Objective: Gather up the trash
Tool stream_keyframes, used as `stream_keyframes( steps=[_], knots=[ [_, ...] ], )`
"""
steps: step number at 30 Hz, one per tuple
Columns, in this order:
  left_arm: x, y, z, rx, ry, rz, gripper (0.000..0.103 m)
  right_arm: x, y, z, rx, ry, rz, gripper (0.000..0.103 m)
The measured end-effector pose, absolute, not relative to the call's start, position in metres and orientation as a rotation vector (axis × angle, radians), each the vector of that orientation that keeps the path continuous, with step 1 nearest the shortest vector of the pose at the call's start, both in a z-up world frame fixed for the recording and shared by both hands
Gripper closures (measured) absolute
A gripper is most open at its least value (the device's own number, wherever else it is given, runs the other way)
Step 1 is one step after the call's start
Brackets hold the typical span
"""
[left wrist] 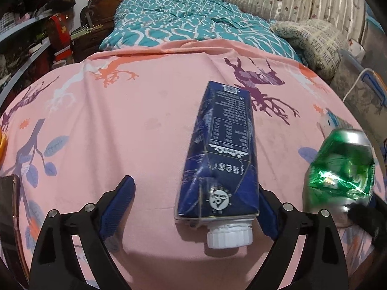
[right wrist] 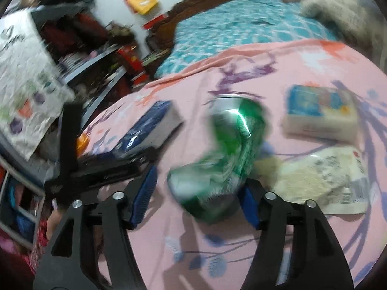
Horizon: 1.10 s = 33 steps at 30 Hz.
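We hold our left gripper (left wrist: 196, 207) low over the bed, whose pink sheet (left wrist: 135, 111) is printed with branches and leaves. Its fingers (left wrist: 121, 205) stand wide apart, and a dark blue drink carton (left wrist: 222, 149) lies on the sheet between them, nearer the right finger, which it seems to touch along its edge. The carton lies flat with its white screw cap (left wrist: 228, 235) towards the camera and its far end pointing up the bed. Our right gripper (right wrist: 196, 198) also has its fingers (right wrist: 145, 198) apart, with a crushed green can (right wrist: 225, 154) between them; the can leans against the right finger and shows a clear gap to the left one. That view is blurred, so we cannot tell whether the can rests on the sheet. In the left wrist view the same can stands just right of the carton, close beside it. Farther right on the sheet, in the right wrist view, lie a blue and white tissue pack (right wrist: 319, 116) and, nearer, a pale crumpled wrapper (right wrist: 324, 181), close to one another. A teal patterned quilt (left wrist: 193, 21) covers the far half of the bed.
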<state>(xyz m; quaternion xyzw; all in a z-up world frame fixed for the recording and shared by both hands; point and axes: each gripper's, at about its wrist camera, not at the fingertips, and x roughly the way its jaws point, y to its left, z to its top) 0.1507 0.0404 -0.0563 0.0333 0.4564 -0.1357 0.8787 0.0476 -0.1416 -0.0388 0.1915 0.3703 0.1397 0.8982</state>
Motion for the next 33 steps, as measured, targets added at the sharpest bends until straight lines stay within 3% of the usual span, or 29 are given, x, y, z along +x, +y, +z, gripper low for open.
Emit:
stream_keyframes(
  steps=[1,6,16,23,29,33],
  knots=[
    [0.151,0.041,-0.056,0.063,0.951,-0.284,0.016,0.049,-0.134,-0.04,0.38,0.785,0.337,0.028],
    [0.15,0.046,-0.053,0.043,0.934,-0.275,0.016,0.045,-0.125,-0.038,0.308,0.788,0.377,0.028],
    [0.135,0.062,-0.03,-0.07,0.835,-0.348,0.016,0.019,-0.204,-0.034,0.502,0.71,0.236,0.029],
    [0.138,0.039,0.003,0.035,0.75,-0.349,0.011,0.029,-0.21,-0.048,0.543,0.752,0.214,0.036],
    [0.156,0.005,-0.01,0.172,0.789,-0.36,0.009,0.045,-0.212,-0.058,0.613,0.827,0.215,0.048],
    [0.165,0.003,-0.022,0.18,0.832,-0.373,0.012,0.061,-0.214,-0.058,0.657,0.847,0.217,0.05]
  ],
)
